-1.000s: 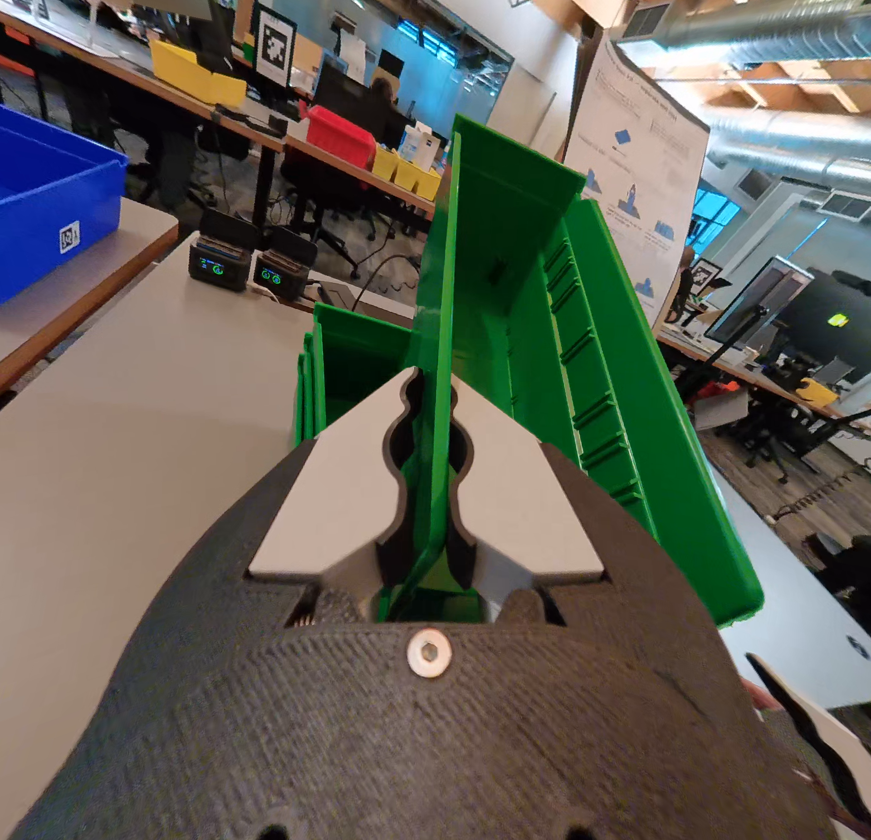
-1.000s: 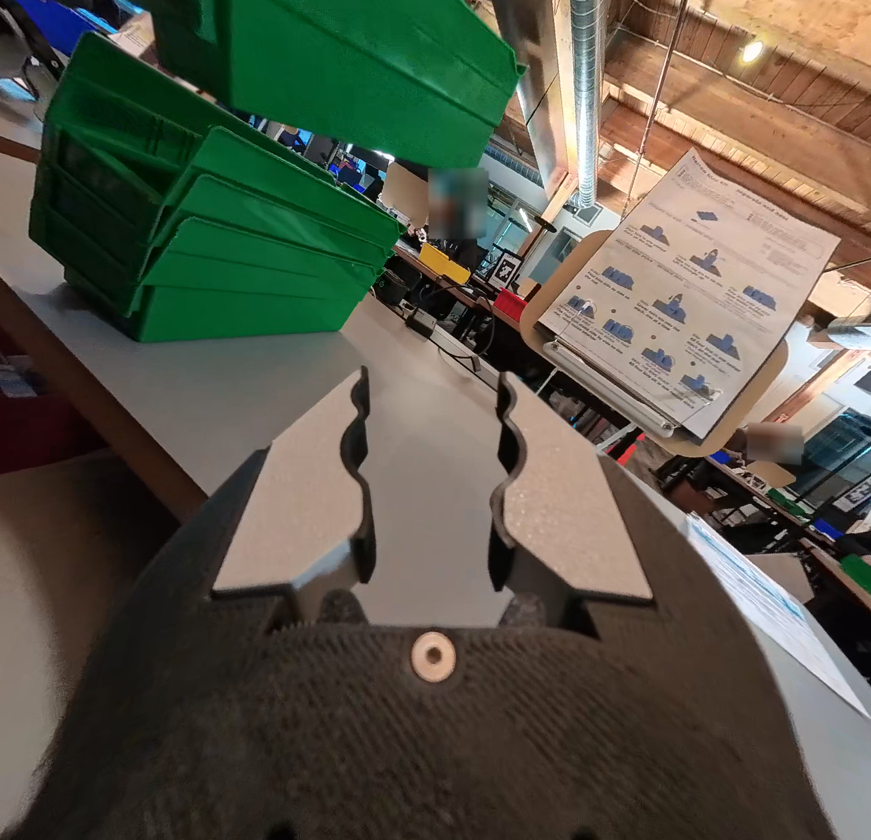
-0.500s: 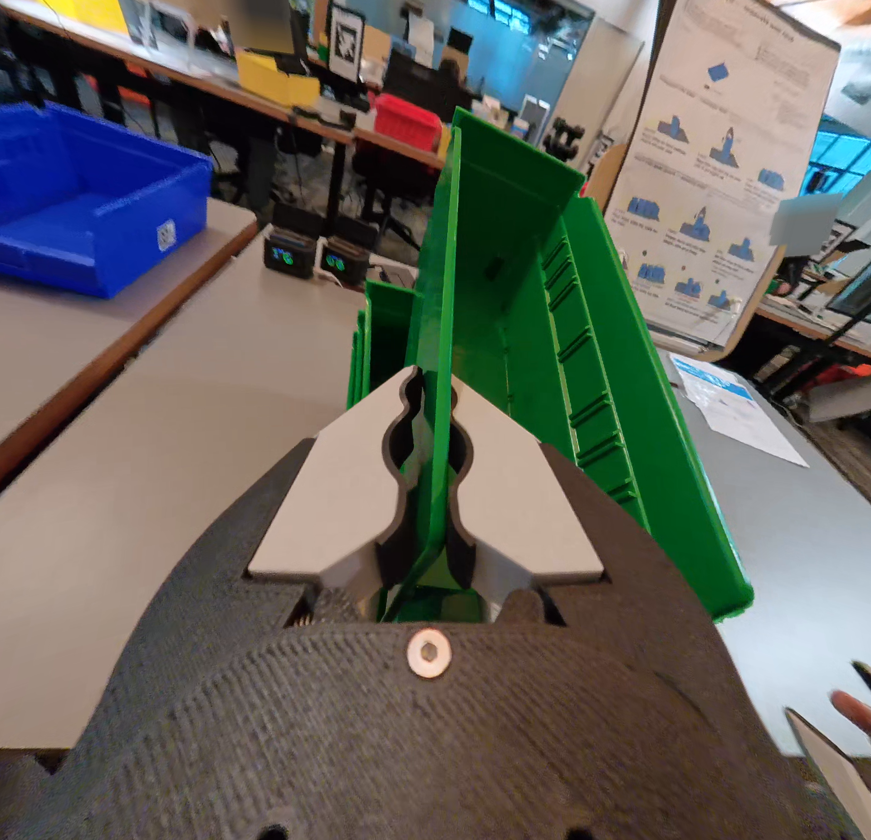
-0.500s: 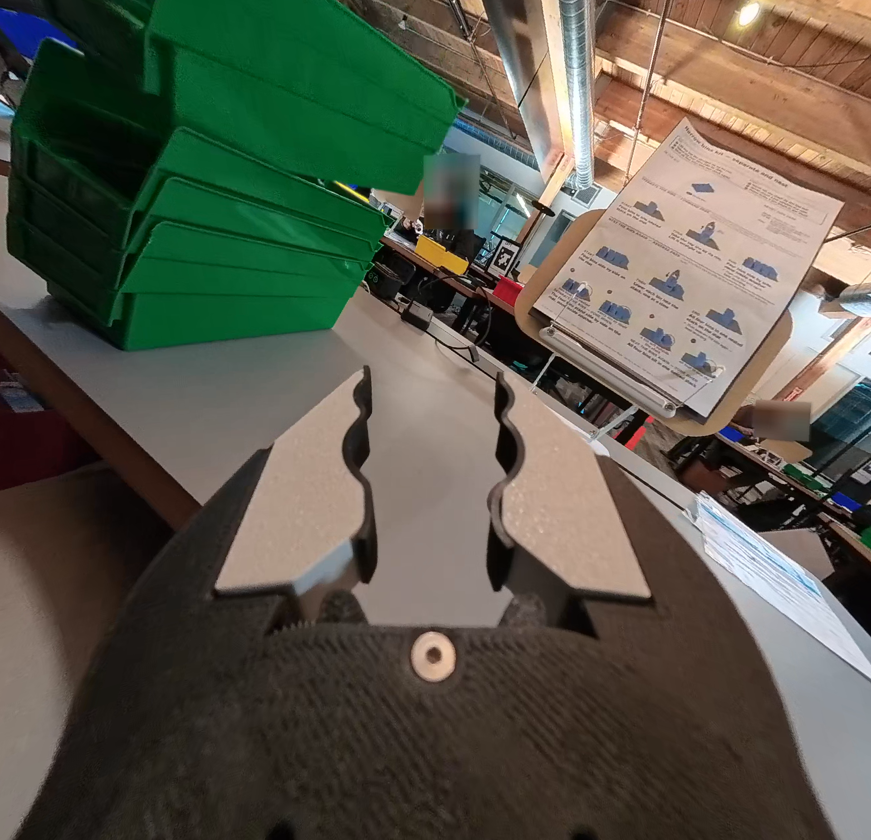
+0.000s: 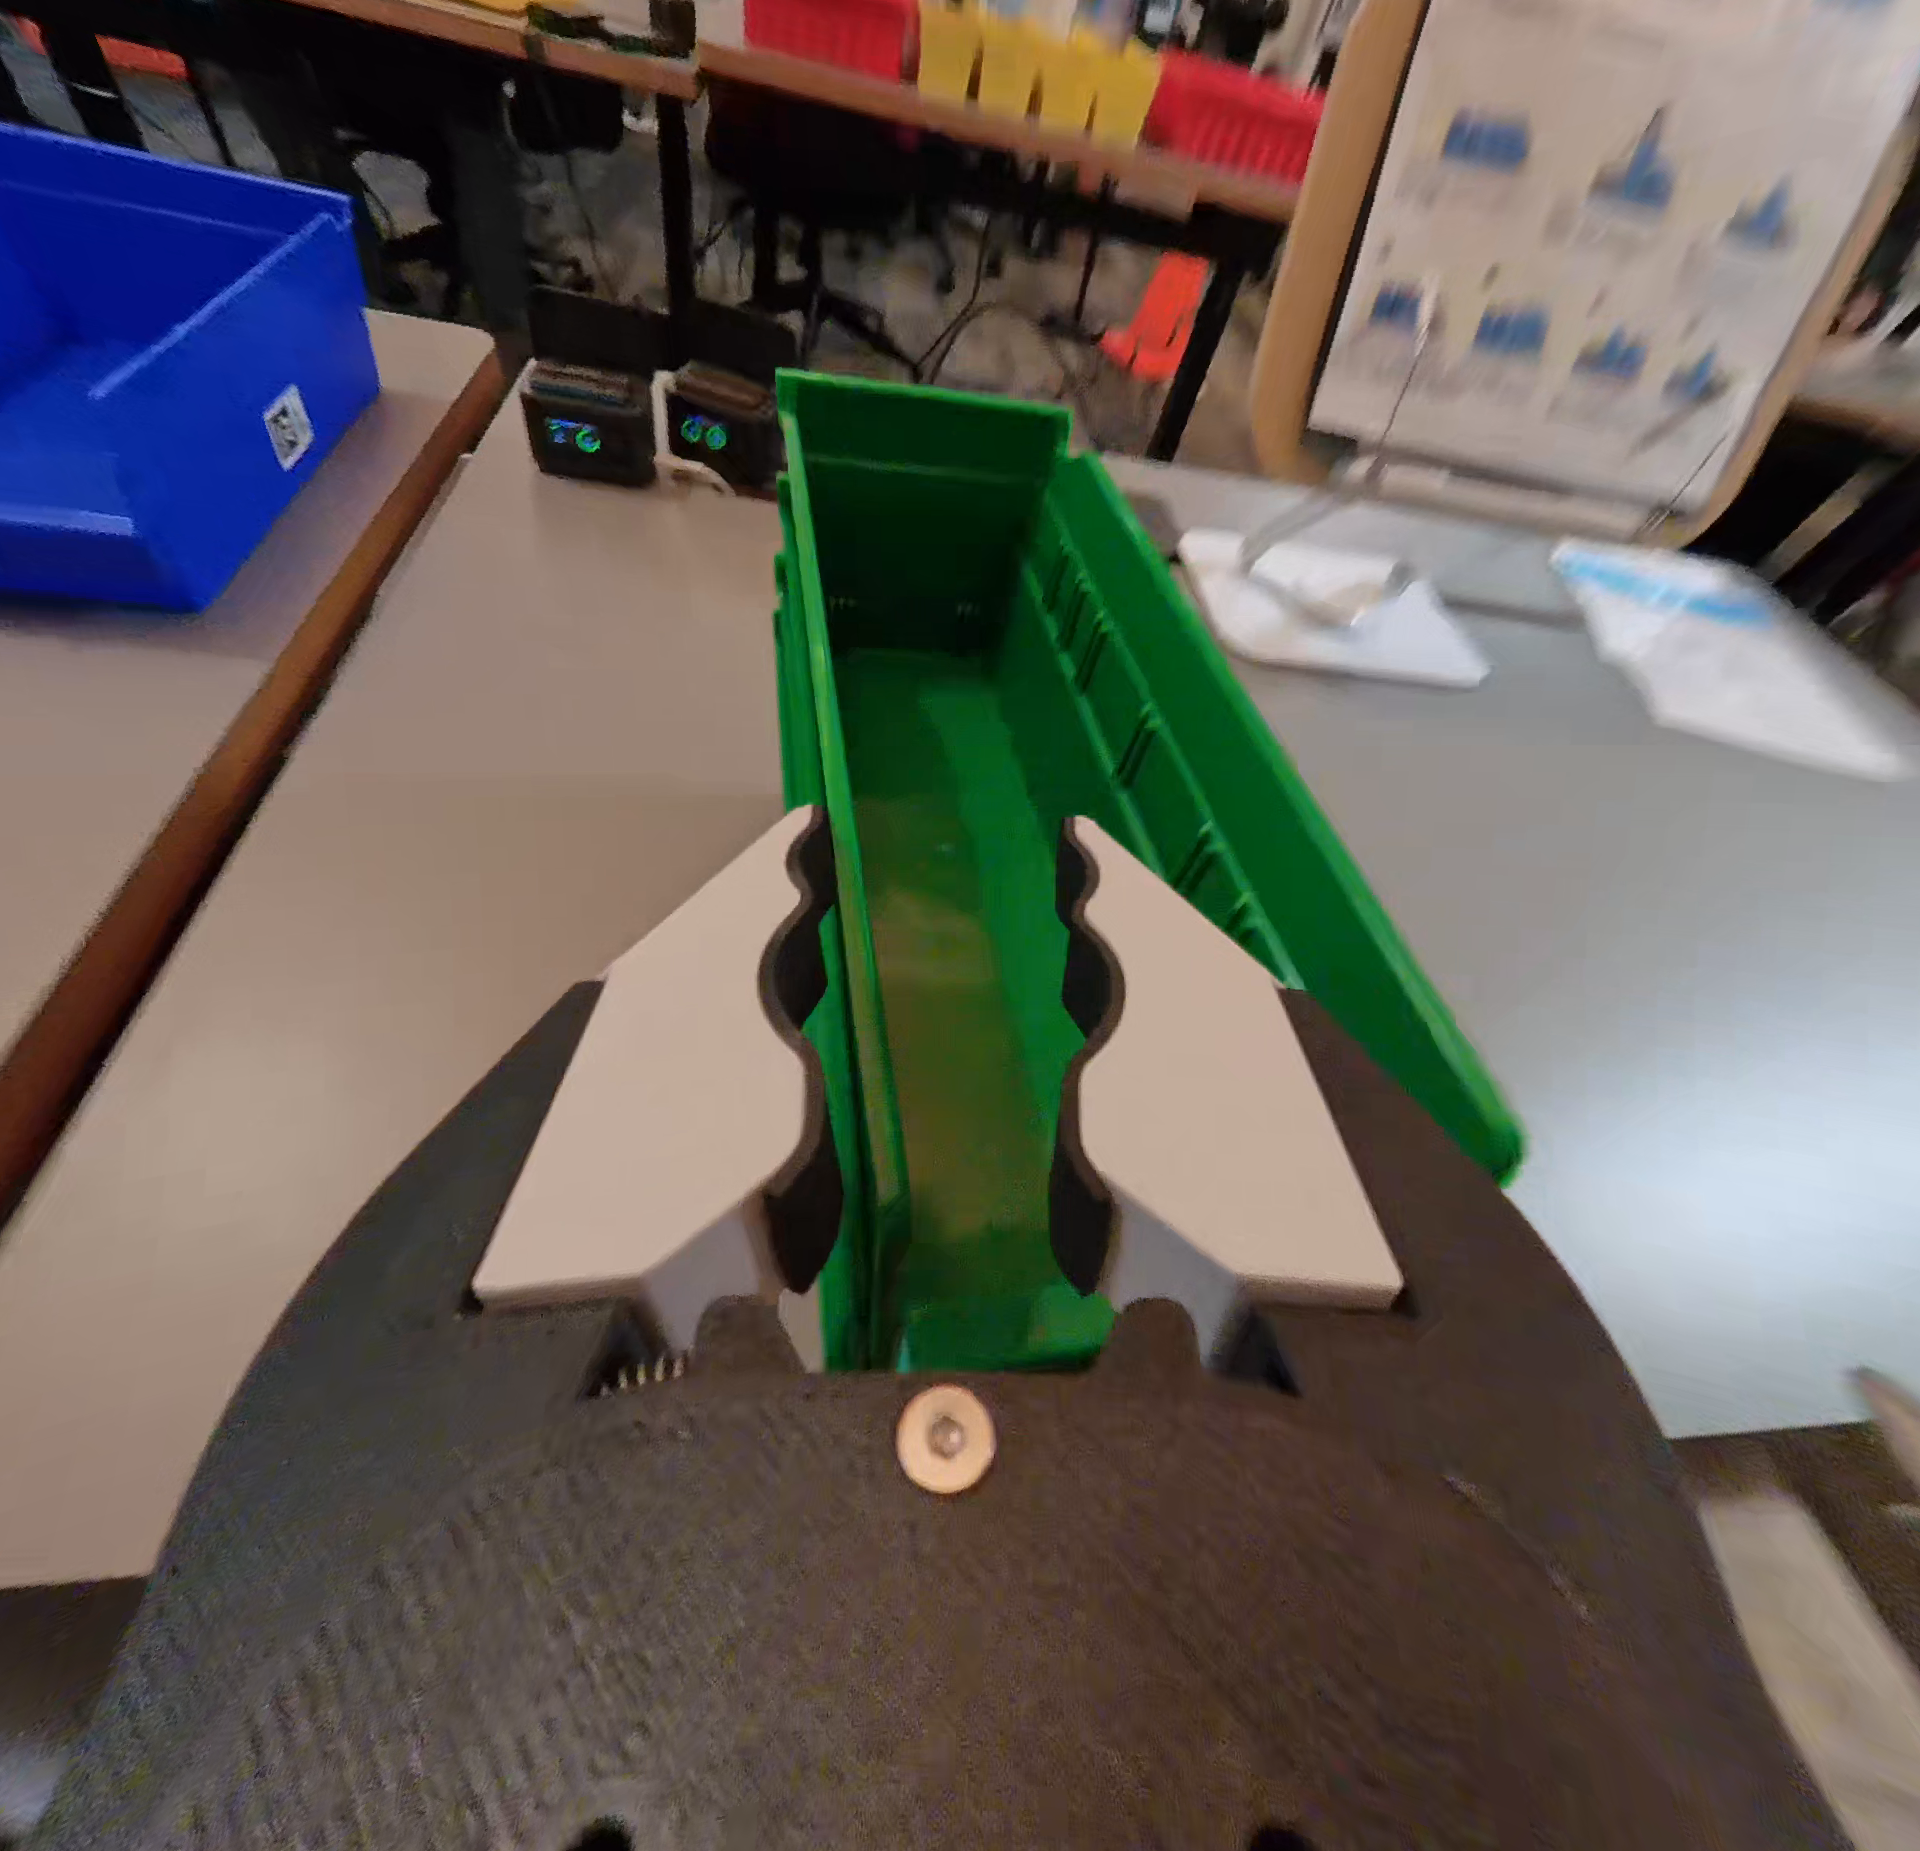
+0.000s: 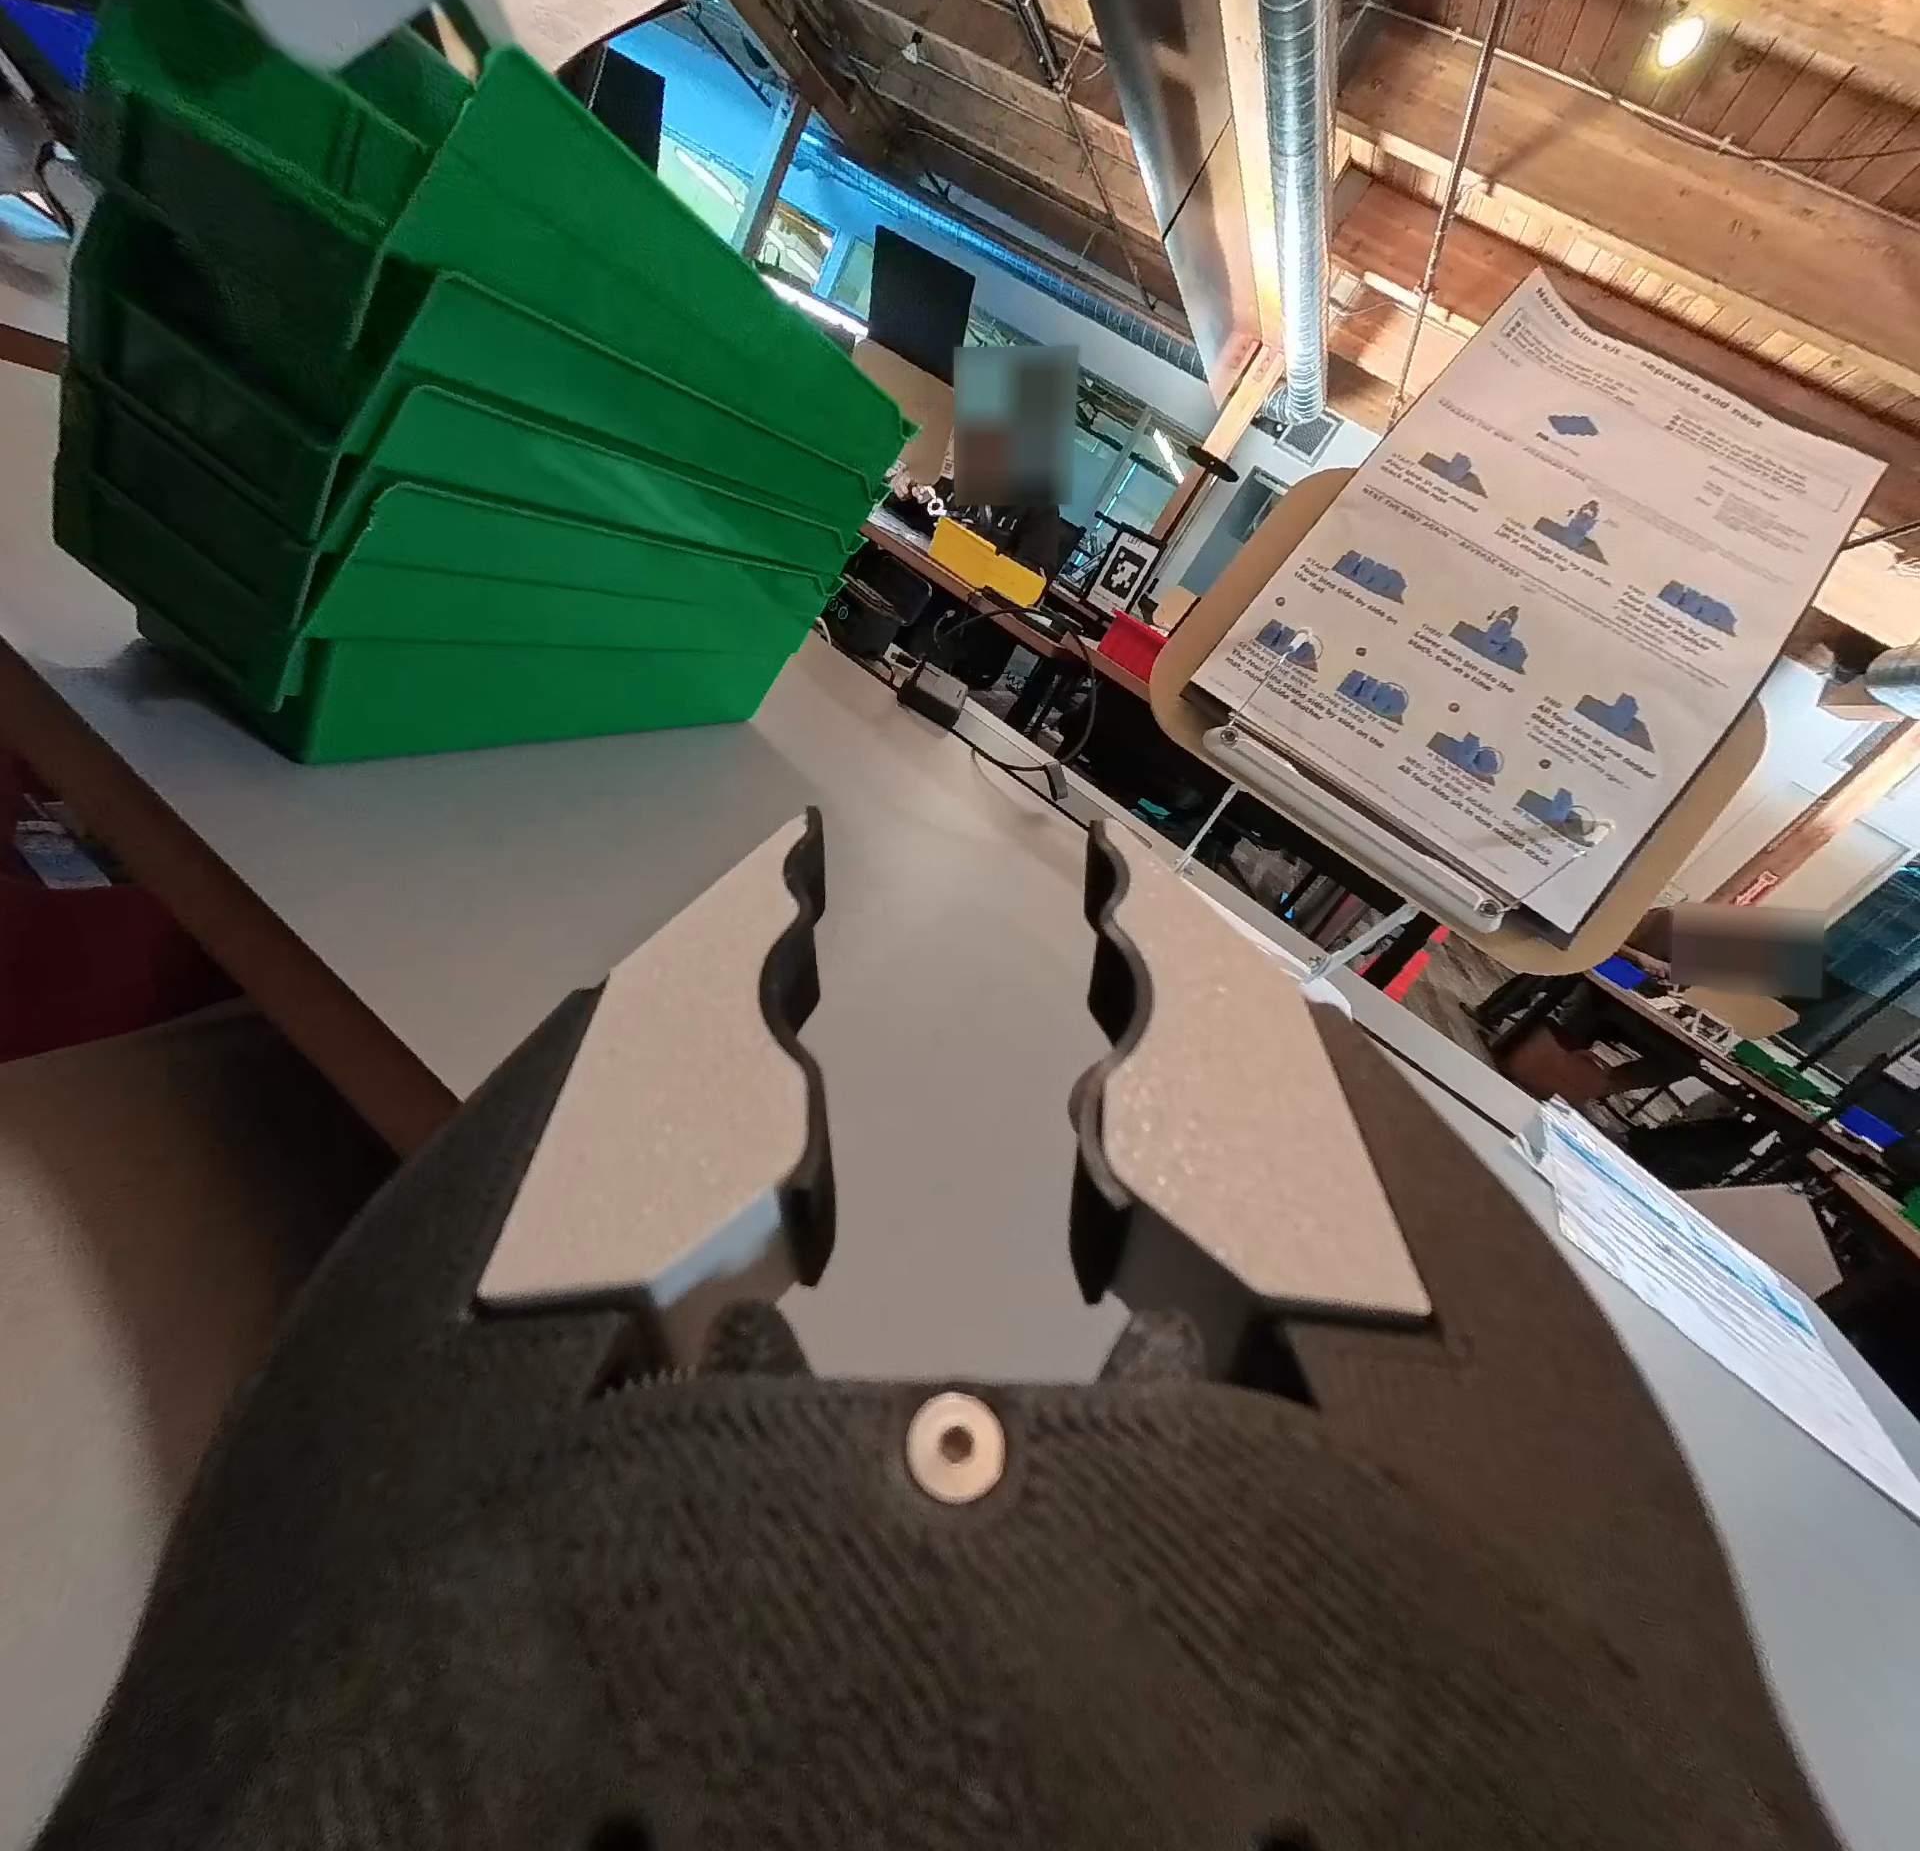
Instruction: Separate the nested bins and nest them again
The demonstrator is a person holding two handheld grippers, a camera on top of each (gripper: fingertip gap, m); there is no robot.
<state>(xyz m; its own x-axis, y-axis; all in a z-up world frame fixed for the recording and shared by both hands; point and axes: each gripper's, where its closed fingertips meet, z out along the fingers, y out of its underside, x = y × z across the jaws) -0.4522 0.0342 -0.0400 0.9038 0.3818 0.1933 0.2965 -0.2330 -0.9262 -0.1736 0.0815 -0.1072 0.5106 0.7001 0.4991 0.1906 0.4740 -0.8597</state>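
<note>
On the grey table (image 6: 582,866), near its left edge, stood the nested stack of green bins (image 6: 499,554), the top bin (image 5: 935,866) seated in it and seemingly empty. They looked light, stiff and slick, best taken by a thin side wall. Across the gap, a blue bin (image 5: 177,367) sat on the neighbouring table. The left gripper (image 5: 940,1053) straddled the top bin's wall, jaws apart; the right gripper (image 6: 951,1053) hung spread and empty.
</note>
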